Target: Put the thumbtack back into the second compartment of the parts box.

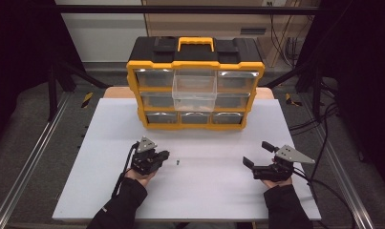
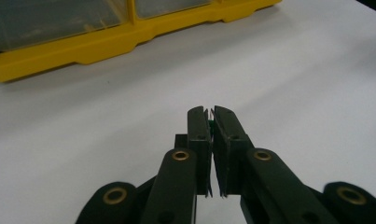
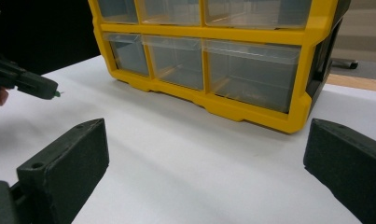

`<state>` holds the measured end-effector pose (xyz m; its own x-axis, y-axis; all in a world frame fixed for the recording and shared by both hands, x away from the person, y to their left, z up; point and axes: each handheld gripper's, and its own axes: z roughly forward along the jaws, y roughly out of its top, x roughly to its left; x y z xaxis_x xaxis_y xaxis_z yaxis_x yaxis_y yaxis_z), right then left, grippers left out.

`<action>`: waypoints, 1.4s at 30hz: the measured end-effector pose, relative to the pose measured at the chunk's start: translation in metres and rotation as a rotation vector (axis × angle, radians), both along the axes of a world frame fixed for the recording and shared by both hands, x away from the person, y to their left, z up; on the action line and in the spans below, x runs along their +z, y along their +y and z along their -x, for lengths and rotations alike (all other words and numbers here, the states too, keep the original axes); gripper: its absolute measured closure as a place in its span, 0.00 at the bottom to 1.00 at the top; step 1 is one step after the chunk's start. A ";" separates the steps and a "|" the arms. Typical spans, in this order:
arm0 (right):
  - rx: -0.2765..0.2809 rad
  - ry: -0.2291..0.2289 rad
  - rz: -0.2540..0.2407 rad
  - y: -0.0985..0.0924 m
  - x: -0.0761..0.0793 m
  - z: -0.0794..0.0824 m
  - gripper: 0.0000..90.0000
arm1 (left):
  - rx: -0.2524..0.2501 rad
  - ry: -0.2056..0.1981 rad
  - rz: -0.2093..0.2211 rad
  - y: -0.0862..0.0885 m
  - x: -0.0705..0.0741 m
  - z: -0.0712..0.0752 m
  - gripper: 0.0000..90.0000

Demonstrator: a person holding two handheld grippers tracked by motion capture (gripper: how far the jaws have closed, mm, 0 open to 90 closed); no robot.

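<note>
- Left gripper [image 1: 165, 155] has its jaws pinched together on a tiny green piece [image 2: 212, 124], which sits between the pads near their tips; what the piece is cannot be told
- From the right gripper view the same green bit pokes out of the closed tips, held a little above the white table [image 1: 219, 191]
- Right gripper [image 1: 257, 153] rests near the table's right side, jaws spread wide with nothing between them
- Both grippers are well apart, each held in a dark-sleeved hand coming in from the near edge
- One small dark speck [image 1: 177, 162] lies on the table just beside the left gripper's tips; too small to identify
- Yellow and black drawer organizer [image 1: 196, 125] stands upright at the far side of the table
- Its clear middle drawer [image 1: 195, 88] is pulled out toward the person, the other drawers sit flush
</note>
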<state>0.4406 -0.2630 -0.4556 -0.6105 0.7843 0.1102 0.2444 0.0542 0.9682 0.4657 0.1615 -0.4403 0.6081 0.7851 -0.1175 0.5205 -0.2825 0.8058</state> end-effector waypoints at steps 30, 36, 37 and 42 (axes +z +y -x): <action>0.003 0.006 0.007 0.001 -0.001 -0.001 0.00 | -0.027 -0.103 0.044 0.023 0.066 0.003 0.95; 0.001 0.002 0.008 0.001 -0.001 -0.001 0.00 | -0.026 -0.132 0.066 0.026 0.084 0.001 0.95; 0.003 0.005 0.008 0.001 -0.001 -0.001 0.00 | -0.027 -0.135 0.068 0.026 0.087 0.001 0.95; 0.003 0.006 0.007 0.001 -0.001 0.000 0.00 | -0.033 -0.158 0.064 0.024 0.101 0.000 0.95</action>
<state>0.4411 -0.2620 -0.4565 -0.6123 0.7832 0.1079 0.2498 0.0622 0.9663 0.4653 0.1853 -0.3390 0.6484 0.7583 -0.0675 0.3772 -0.2430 0.8937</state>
